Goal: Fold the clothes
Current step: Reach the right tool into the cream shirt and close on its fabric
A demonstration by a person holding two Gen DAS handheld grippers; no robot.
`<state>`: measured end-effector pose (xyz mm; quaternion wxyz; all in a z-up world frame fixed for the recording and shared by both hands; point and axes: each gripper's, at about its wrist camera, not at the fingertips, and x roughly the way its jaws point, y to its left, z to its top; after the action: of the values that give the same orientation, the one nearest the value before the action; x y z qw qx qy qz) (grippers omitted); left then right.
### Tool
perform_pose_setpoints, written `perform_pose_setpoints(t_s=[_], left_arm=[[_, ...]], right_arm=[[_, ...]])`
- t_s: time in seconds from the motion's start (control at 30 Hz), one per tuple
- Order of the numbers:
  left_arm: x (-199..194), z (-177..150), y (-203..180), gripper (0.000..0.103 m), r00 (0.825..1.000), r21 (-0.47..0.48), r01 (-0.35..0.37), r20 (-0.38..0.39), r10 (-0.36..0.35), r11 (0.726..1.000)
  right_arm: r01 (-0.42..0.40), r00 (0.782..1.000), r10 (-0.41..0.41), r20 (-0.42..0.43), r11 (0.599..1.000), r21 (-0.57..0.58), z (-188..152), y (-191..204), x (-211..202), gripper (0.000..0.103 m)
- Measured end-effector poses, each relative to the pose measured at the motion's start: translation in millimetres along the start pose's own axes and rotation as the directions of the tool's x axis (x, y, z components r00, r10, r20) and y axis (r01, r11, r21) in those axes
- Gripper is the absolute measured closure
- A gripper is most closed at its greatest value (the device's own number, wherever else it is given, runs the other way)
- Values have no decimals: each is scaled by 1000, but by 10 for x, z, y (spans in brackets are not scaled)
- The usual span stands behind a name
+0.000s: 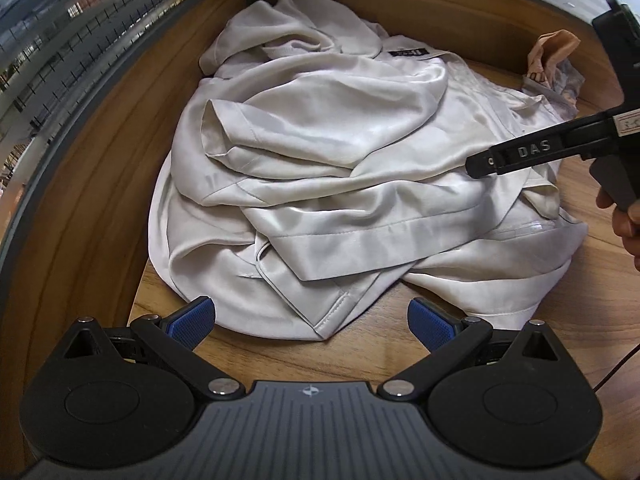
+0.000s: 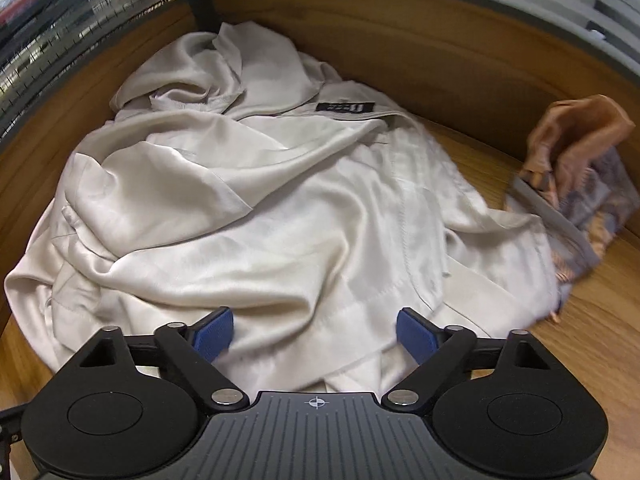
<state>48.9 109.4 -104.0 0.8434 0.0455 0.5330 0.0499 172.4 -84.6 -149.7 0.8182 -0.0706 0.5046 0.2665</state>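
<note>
We see the pale satin garment [image 1: 320,168] lying crumpled in a heap on the wooden table [image 1: 440,344], pushed towards the back corner where the raised wooden wall [image 1: 100,184] curves round it; its folds overlap in several layers, a hemmed edge points towards the near side of the table, and a small black label [image 1: 406,52] shows near the top of the heap; in the right wrist view the same label [image 2: 346,107] sits just below a bunched collar-like roll of cloth.

Beside the garment, at its far right edge and touching it, we find a second piece of clothing, the peach and patterned cloth [image 2: 576,176], partly standing up against the wall; whether it is one item or two we cannot tell.

Our left gripper [image 1: 311,322] hovers over the near hem with its blue pads [image 1: 192,322] spread wide and nothing pinched between them; bare table shows below them.

Our right gripper [image 2: 314,334] is low over the middle of the heap, its blue fingers [image 2: 416,334] apart with satin lying between them but not visibly pressed; from the left wrist view one black finger of it, marked DAS, reaches in from the right above the cloth, and a hand [image 1: 628,216] holds its grip at the frame's edge.
</note>
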Motion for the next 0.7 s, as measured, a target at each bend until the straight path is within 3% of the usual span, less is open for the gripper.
perform_pose_setpoints(t_s=[0.1,0.17,0.23,0.43,0.7], left_arm=[[0,20,13,0,1000,1,-9,3,9,1000],[-18,33,21,0,1000,-1,-13,9,13,1000],[-38,45,35,0,1000,-5,-13,15,13,1000],[-132,38,29,0,999,-1,-14,39,14,1000],[-311,19,-124,0,998,16,-1,62,0,1000]], right_arm=[[16,1000,-16,-1,999,-37,42,39,65,43],[4,1000,-3,8,997,-76,66,53,43,79],[-23,999,25,21,997,-74,90,24,-41,90],[-50,997,55,60,995,-88,-14,-79,-464,95],[-5,998,7,70,1000,-31,-509,-403,-1140,96]])
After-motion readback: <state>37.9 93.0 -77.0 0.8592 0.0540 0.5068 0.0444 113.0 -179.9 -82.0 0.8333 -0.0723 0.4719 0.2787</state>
